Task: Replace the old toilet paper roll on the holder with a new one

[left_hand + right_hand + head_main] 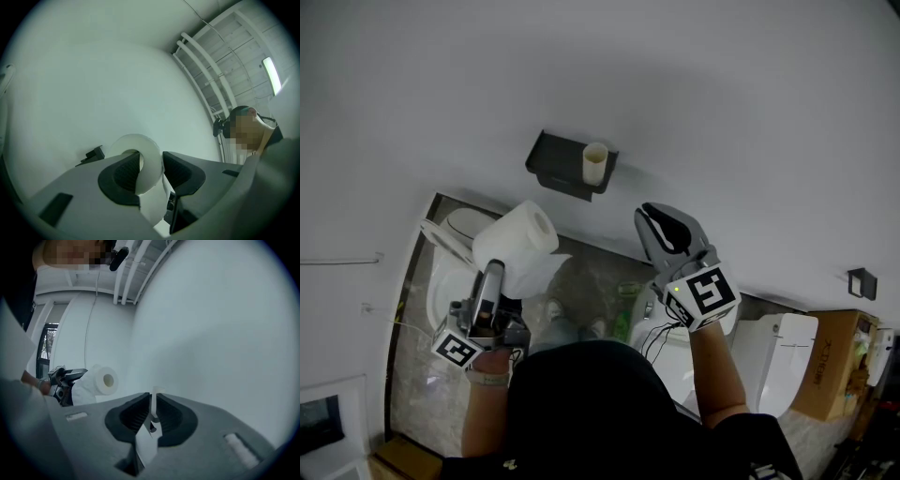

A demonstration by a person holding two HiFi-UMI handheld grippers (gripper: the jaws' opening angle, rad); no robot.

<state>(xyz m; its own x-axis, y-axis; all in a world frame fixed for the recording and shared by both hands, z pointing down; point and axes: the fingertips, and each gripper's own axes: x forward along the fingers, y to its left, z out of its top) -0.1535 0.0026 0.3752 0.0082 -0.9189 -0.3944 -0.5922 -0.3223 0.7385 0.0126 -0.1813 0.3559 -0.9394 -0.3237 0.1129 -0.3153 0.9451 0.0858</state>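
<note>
A dark holder (558, 165) is fixed to the white wall, and a bare cardboard core (594, 163) stands upright at its right end. My left gripper (497, 270) is shut on a full white toilet paper roll (517, 242), held below and left of the holder. In the left gripper view one pad sits inside the roll's (137, 157) hole and the other outside, clamping its wall; the holder (93, 153) shows behind. My right gripper (667, 225) hangs right of and below the holder, apart from it, jaws slightly parted. In the right gripper view a pale upright tube (157, 391) shows through the narrow gap.
A white toilet (450, 267) stands below the left gripper on a marbled floor. A second white fixture (783, 361) and a cardboard box (839, 361) are at the right. A small dark hook (862, 281) is on the wall. The person's black-clad body fills the lower middle.
</note>
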